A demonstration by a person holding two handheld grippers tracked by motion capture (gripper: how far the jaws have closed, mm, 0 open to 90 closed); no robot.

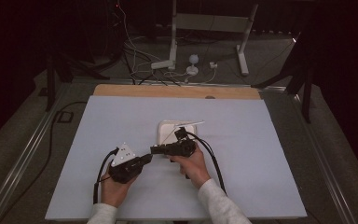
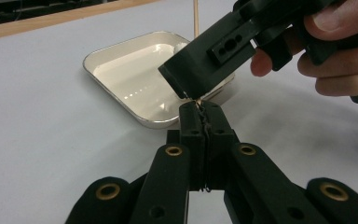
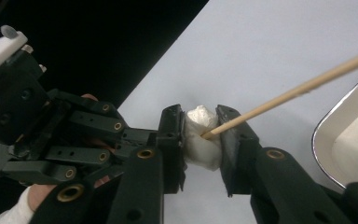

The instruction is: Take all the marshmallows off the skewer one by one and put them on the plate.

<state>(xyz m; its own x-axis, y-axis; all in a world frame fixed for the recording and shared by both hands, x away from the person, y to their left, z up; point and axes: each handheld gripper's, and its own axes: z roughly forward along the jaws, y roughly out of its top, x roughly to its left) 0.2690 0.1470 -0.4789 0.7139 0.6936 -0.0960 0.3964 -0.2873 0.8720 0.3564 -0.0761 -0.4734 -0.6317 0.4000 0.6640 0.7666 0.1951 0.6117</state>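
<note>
- The right gripper (image 3: 201,135) had its 2 jaws pressed on a soft white marshmallow-like lump (image 3: 199,137), pierced by a thin wooden skewer (image 3: 298,87), just beside the shallow cream square tray (image 2: 121,70) on the pale grey table mat (image 1: 121,121).
- The left gripper (image 2: 200,114) was fully closed, seemingly pinching the skewer's near end.
- Squeezing harder could have squashed the lump or split it off the skewer.
- A crooked pull might have snapped the skewer.
- The skewer's end between the left jaws was hard to make out.

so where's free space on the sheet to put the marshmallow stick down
Bare sheet lies right of the tray, also left of it and toward the wooden edge. It is crowded just before the tray, where left gripper and right gripper meet.
</note>
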